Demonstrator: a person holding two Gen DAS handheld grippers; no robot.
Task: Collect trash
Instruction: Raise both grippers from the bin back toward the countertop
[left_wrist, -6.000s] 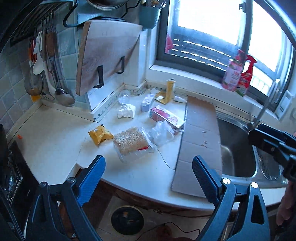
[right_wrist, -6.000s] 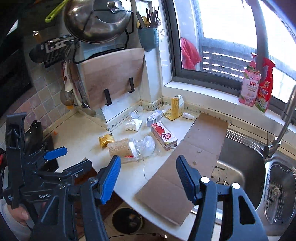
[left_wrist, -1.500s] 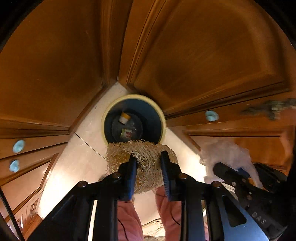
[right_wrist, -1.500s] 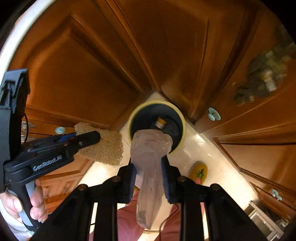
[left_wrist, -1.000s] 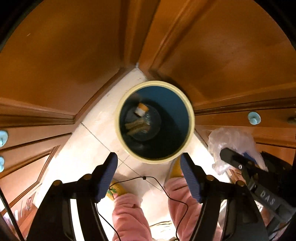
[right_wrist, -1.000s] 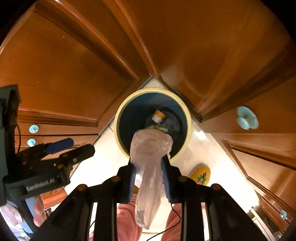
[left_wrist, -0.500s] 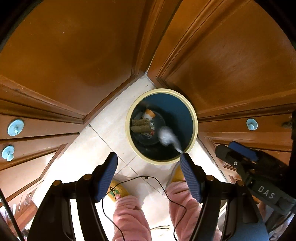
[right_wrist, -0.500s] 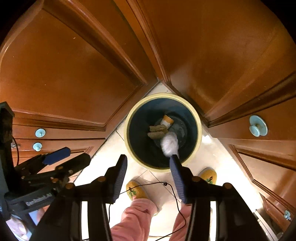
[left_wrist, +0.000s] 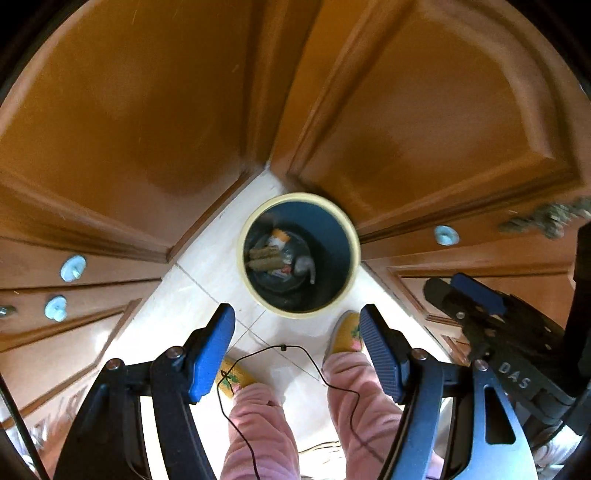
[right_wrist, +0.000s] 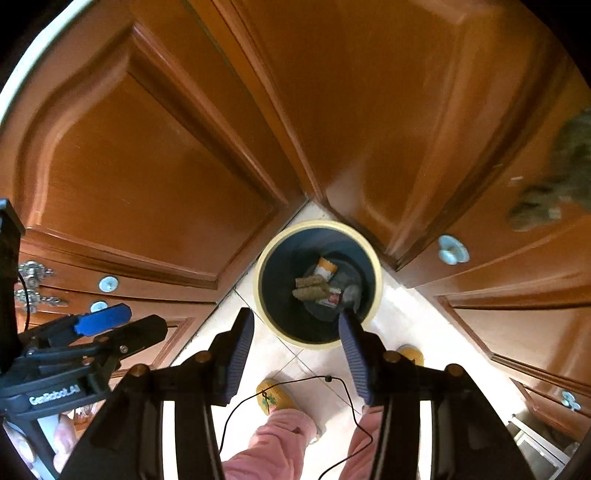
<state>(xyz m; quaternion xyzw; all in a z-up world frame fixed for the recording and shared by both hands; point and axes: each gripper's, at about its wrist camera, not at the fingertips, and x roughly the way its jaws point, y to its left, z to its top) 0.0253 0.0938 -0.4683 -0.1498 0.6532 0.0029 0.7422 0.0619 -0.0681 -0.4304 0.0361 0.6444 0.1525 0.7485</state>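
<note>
Lying in the bin (right_wrist: 373, 258), trash (right_wrist: 314, 290) below right gripper (right_wrist: 295, 347).

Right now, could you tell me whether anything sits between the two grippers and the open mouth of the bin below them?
Nothing visible does. The left gripper and right gripper both hang open and empty above the bin, its mouth uncovered. Only a thin black cable dangles near the feet, beside the bin, not over it.

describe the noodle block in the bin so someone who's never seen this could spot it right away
Find the round bin with the pale yellow rim, standing on the light floor tiles where the brown cabinet doors meet. Look down to its dark bottom: the noodle block lies on the left. It is the tan, rough, ridged slab, unlike the crumpled clear plastic bag beside it and the small orange-and-white package above.
</note>
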